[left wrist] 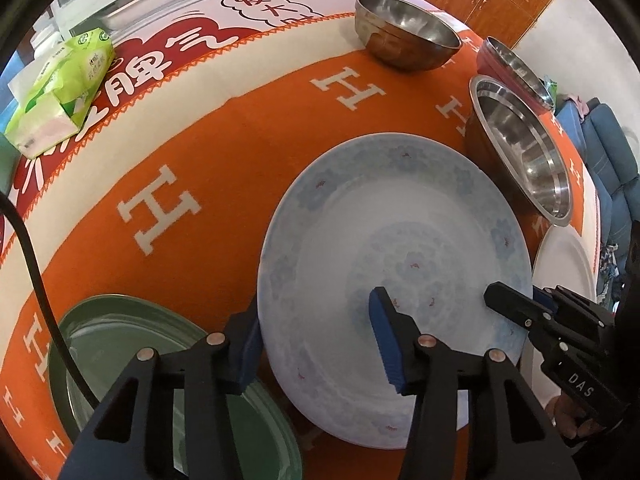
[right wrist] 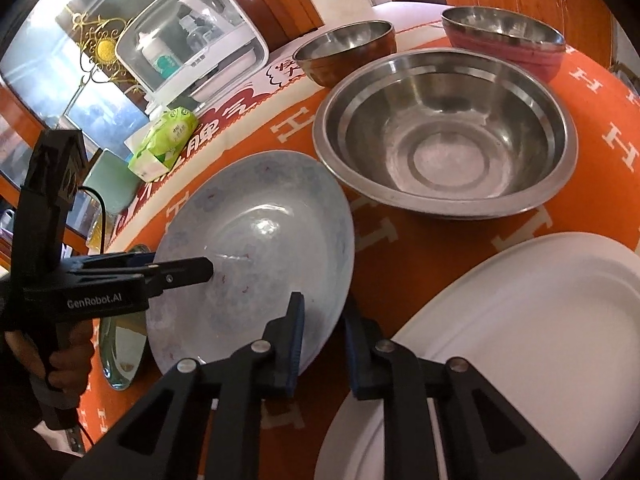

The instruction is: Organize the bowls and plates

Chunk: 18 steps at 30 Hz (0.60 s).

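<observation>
I am gripping the pale blue floral ceramic plate (left wrist: 392, 280) from both sides; it is sitting on the orange-clothed counter (left wrist: 224, 128) between the green glazed plate (left wrist: 120, 344) and the white oval disposable plate (right wrist: 520, 340). The right hand-held gripper (right wrist: 323, 344) is clamped on the plate's near rim. The left hand-held gripper (left wrist: 316, 340) is straddling the opposite rim, jaws apart, pads not yet pressing. Judgement: I should be closing the left fully before lifting, keeping both grips level so the glazed rim does not slip. The large steel bowl (right wrist: 444, 136) stands just beside it; I should lift clear of it.
</observation>
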Tool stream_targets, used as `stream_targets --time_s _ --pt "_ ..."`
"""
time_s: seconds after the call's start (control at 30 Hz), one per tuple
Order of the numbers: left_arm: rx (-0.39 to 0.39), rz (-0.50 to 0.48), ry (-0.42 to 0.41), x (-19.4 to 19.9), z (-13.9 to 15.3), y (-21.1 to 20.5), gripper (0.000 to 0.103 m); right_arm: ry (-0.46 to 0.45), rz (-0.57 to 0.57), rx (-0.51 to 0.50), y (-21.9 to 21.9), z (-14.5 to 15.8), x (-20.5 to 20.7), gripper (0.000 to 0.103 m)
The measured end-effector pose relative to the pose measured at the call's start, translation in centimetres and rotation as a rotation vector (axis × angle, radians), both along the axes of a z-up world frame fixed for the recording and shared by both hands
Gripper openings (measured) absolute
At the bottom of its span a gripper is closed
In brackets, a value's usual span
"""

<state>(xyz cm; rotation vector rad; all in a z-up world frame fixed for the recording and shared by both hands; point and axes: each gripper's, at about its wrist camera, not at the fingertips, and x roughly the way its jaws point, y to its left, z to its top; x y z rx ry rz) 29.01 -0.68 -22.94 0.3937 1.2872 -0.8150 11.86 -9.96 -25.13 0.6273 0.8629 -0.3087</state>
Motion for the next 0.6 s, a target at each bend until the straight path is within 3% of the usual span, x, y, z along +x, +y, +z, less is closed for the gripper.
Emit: stream_targets --time_s 0.27,0.6 --pt "0.007 0.043 0.000 -0.5 0.2 0.3 0.046 -0.011 -0.019 0.080 -0.9 -0.2 -0.3 0.015" --pt "-0.022 0.110 0.065 -2.1 1.0 2.1 0.045 0.003 -0.028 0.137 -0.6 -0.1 -1.0 0.012"
